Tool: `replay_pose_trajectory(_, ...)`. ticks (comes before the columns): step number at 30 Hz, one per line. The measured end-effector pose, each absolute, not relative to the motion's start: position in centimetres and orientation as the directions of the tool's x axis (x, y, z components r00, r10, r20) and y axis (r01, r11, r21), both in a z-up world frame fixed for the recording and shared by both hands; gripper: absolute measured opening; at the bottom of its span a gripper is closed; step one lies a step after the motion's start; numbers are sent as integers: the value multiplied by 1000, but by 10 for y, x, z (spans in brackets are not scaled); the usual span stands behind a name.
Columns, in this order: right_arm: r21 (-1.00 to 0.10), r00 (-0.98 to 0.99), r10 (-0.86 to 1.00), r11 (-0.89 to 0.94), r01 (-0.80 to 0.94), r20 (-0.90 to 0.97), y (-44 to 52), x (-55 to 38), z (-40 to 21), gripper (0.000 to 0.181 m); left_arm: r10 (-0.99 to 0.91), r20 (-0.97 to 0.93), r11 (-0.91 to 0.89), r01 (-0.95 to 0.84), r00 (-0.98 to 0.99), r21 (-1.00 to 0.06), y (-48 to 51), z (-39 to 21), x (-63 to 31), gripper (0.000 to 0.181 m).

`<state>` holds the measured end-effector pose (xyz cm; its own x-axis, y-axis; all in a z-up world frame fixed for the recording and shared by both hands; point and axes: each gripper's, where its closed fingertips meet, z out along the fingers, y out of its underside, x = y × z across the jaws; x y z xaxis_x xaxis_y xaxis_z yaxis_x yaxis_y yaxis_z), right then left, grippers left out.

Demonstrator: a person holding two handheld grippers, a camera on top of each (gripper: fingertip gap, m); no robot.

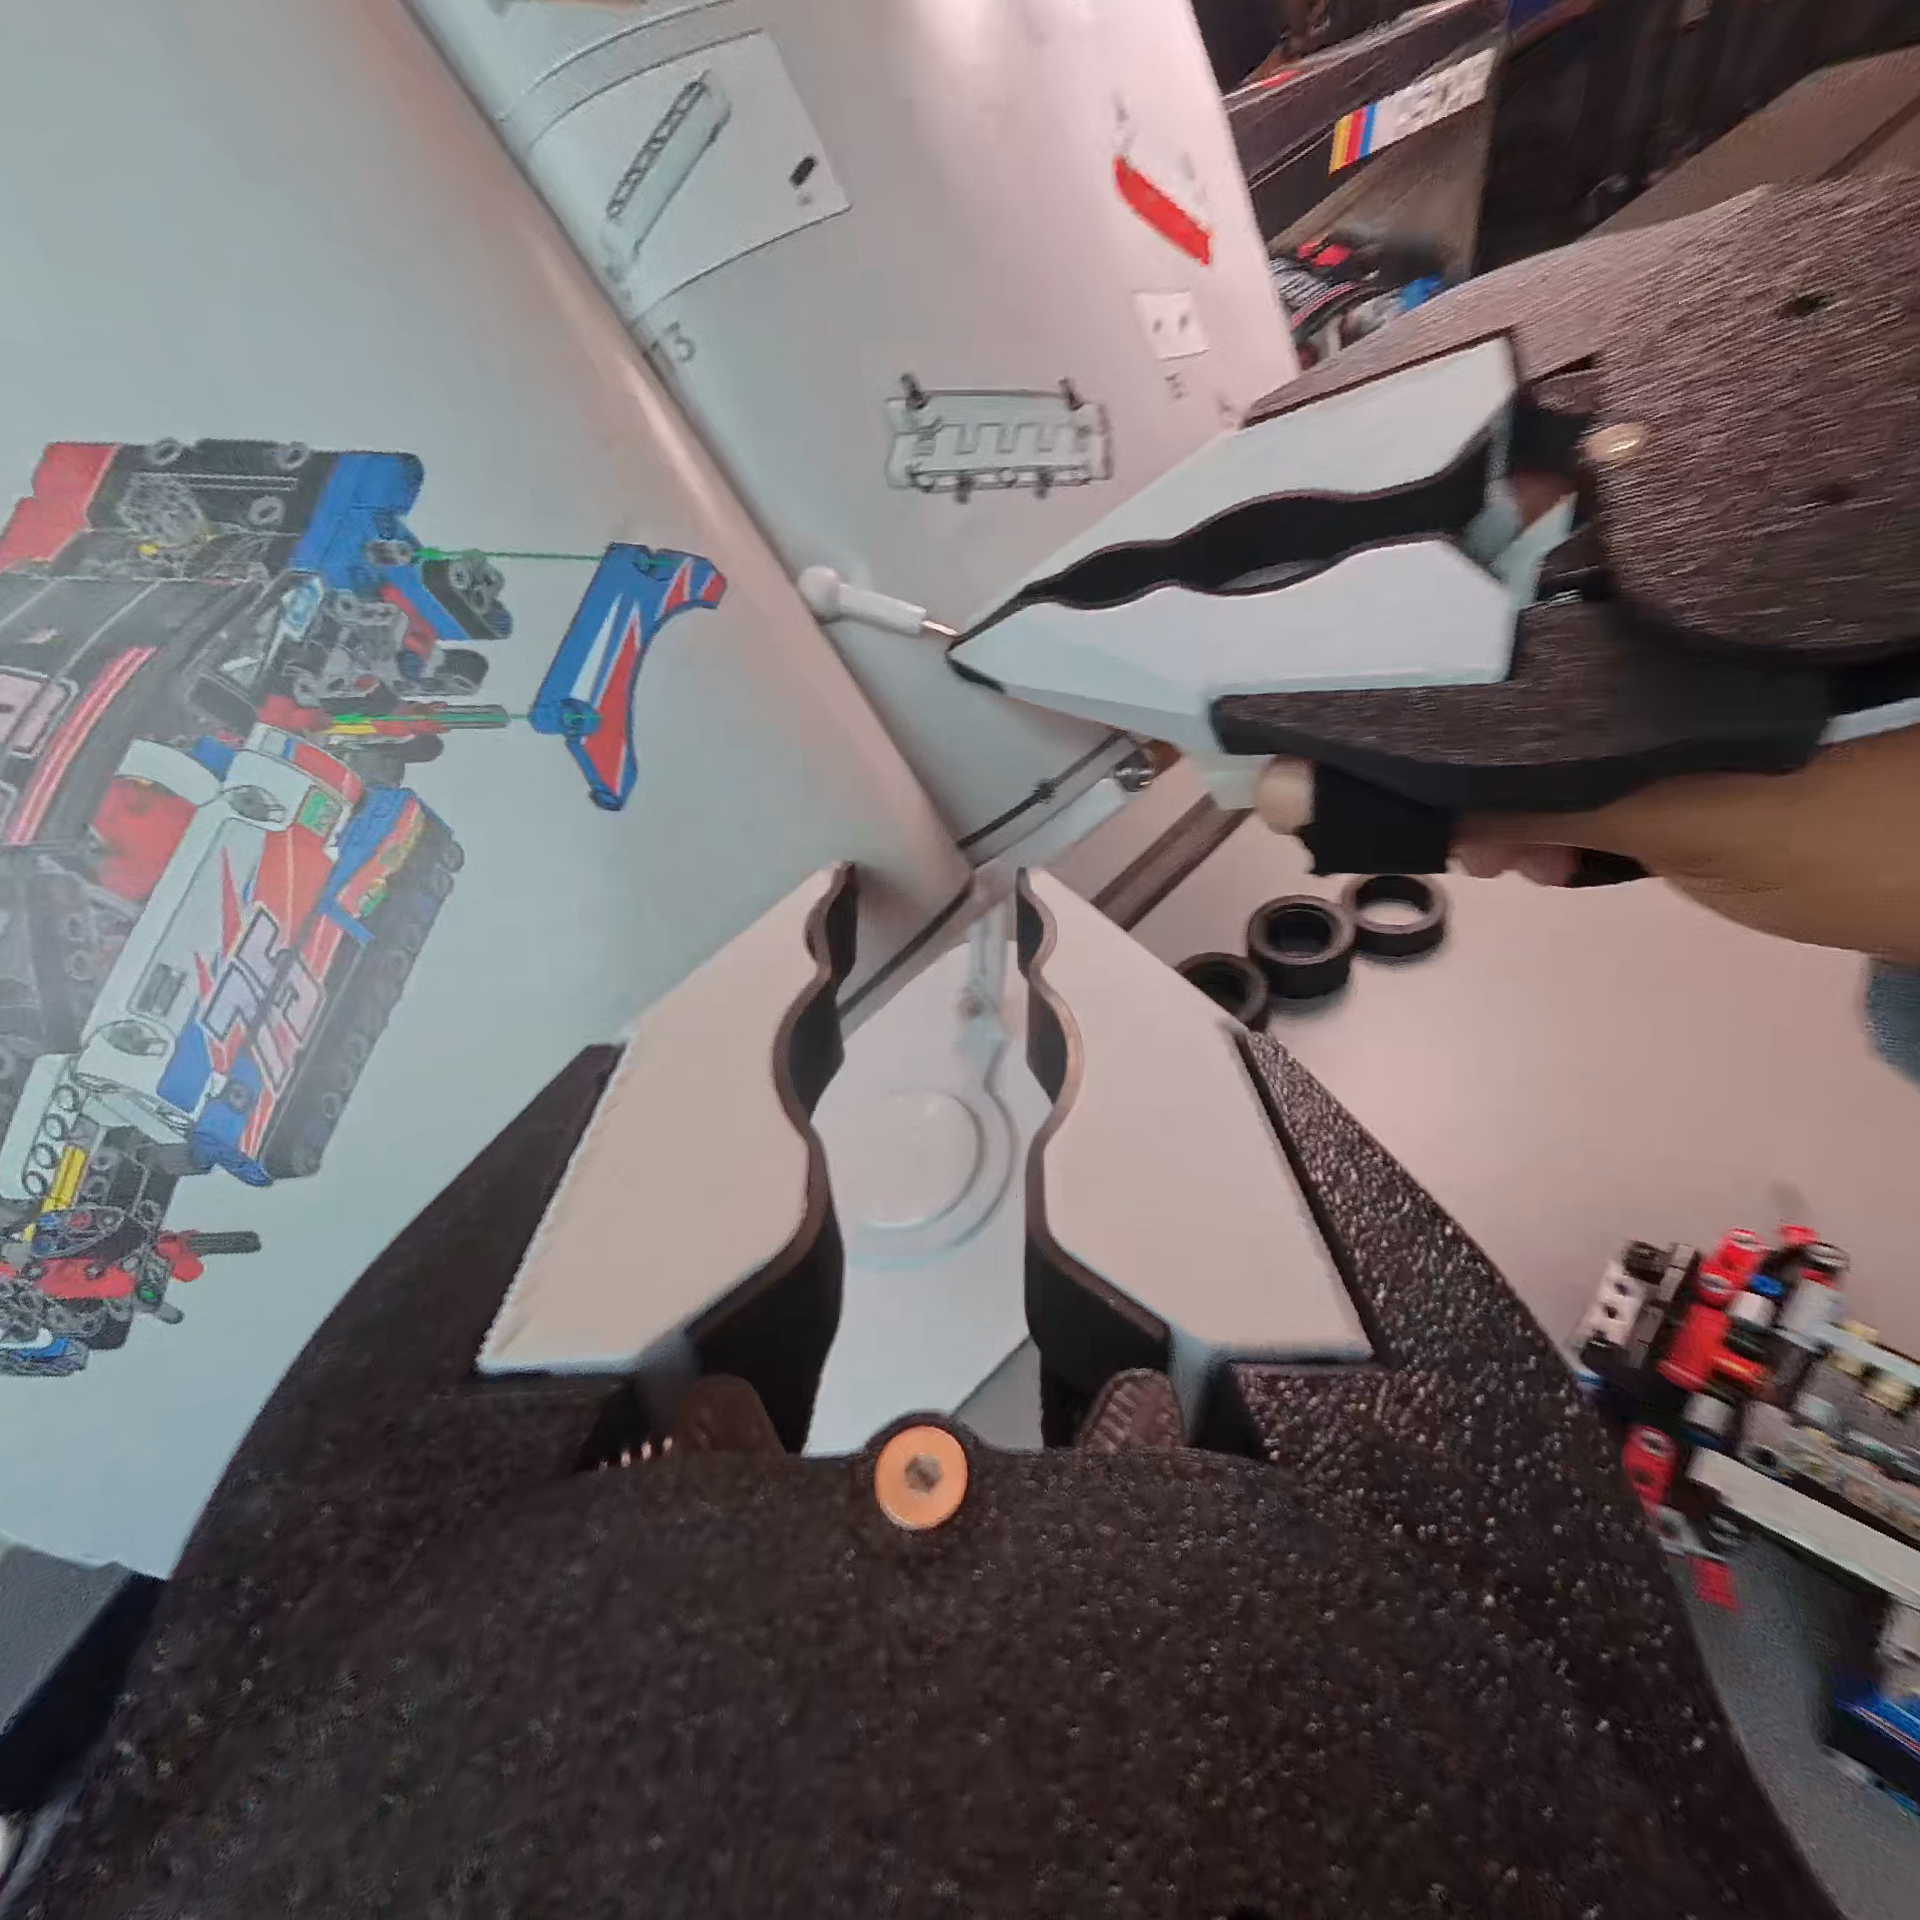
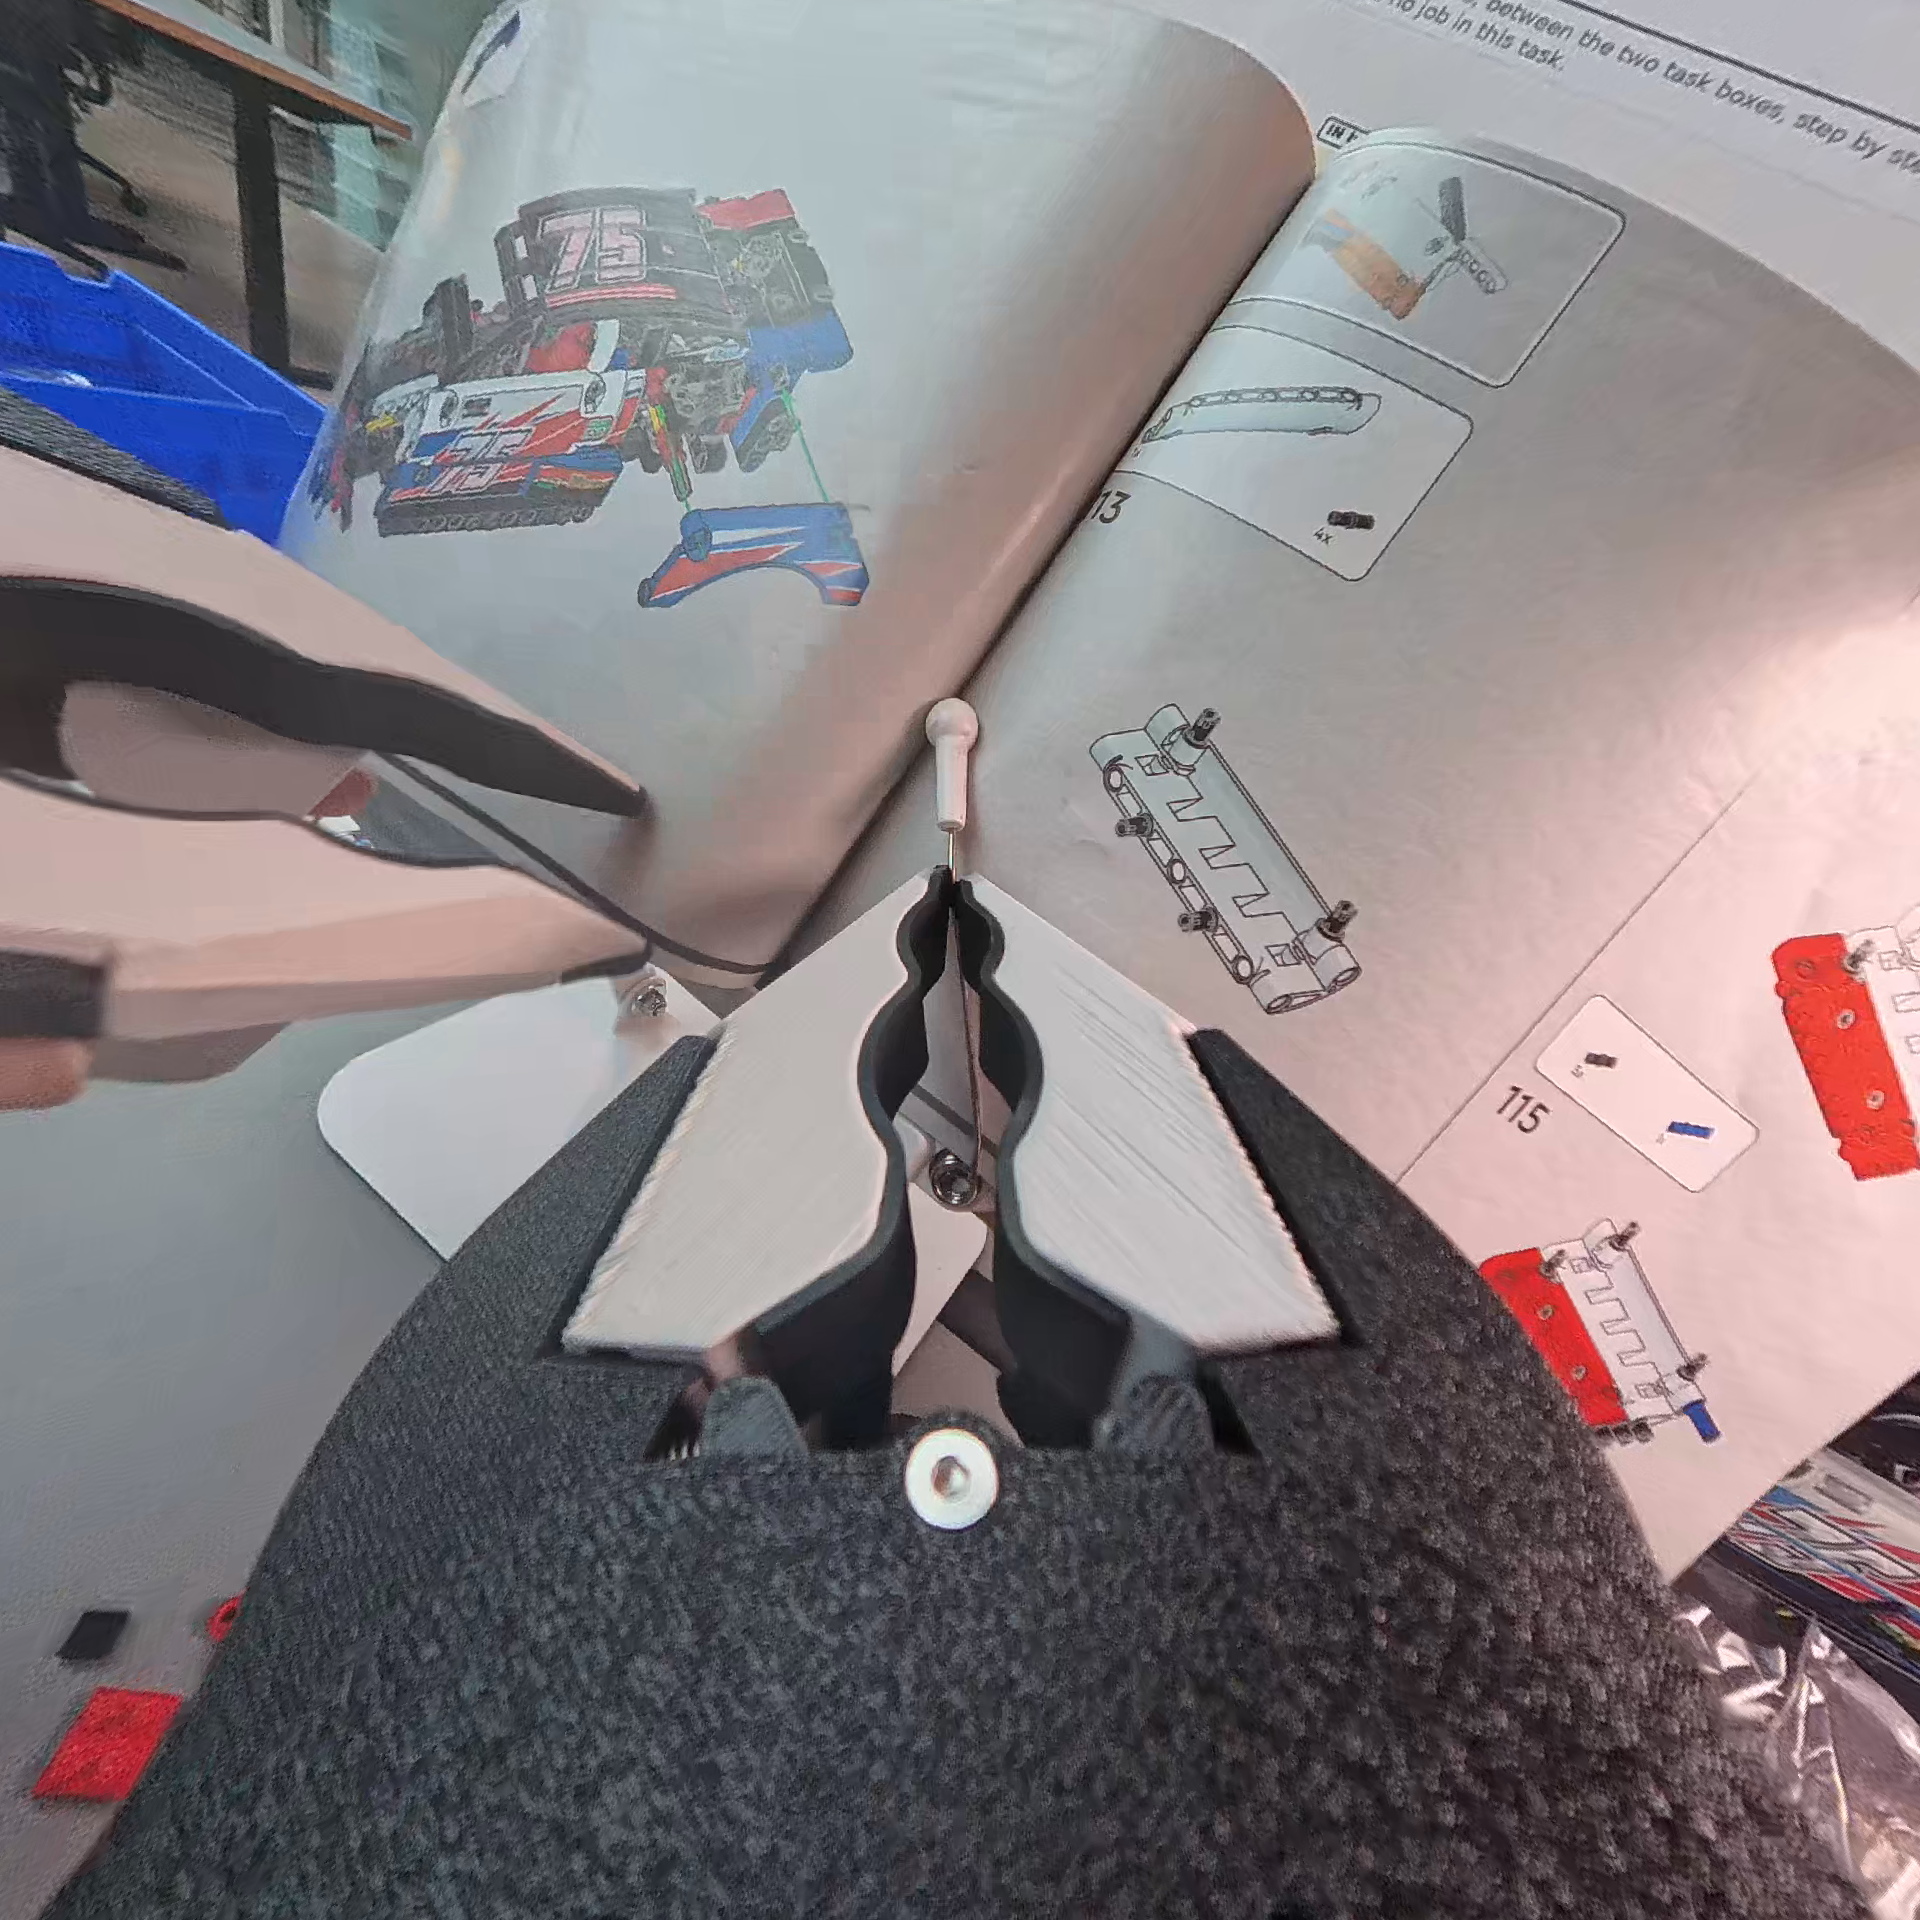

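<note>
An open instruction booklet leans on a white metal stand. Its left page shows a coloured race car model, and its right page shows part drawings. A thin wire page-holder arm with a white tip lies along the spine. My right gripper is shut on that wire just below the white tip; it also shows in the left wrist view. My left gripper is open and empty. Its fingertips are at the booklet's lower edge near the spine, above the stand's base. It shows blurred in the right wrist view.
Three black tyres lie on the table to the right of the stand. A partly built red, white and black model stands at the right. A blue bin is behind the booklet at left. Red pieces and a plastic bag lie near the front. Some 6 cm of space lies between my two pairs of fingers.
</note>
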<state>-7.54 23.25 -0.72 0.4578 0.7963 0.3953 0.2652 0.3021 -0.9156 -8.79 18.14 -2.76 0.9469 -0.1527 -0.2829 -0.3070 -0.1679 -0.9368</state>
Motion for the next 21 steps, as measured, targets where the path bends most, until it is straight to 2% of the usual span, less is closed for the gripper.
replay_pose_trajectory(4, -942, 471, 817, 257, 217, 331, 233, -76, -7, 1, -46, -357, -180, -359, 933, -916, 192, -34, -126, 17)
replay_pose_trajectory(6, -948, 478, 819, 254, 193, 317, 233, -76, -7, 1, -31, -331, -165, -332, 943, -929, 190, -33, -139, 1)
replay_pose_trajectory(7, -953, 482, 822, 244, 181, 302, 233, -76, -7, 1, -39, -297, -163, -300, 954, -940, 189, -33, -144, 0)
replay_pose_trajectory(12, -977, 486, 848, 172, 123, 211, 234, -76, -7, 1, -84, -148, -166, -160, 985, -973, 188, -32, -148, 0)
replay_pose_trajectory(19, -937, 484, 803, 282, 205, 348, 232, -76, -8, 1, -81, -177, -178, -189, 981, -966, 188, -36, -146, 6)
replay_pose_trajectory(21, -944, 477, 815, 270, 190, 329, 231, -77, -8, 1, -76, -176, -181, -187, 982, -966, 188, -36, -146, 6)
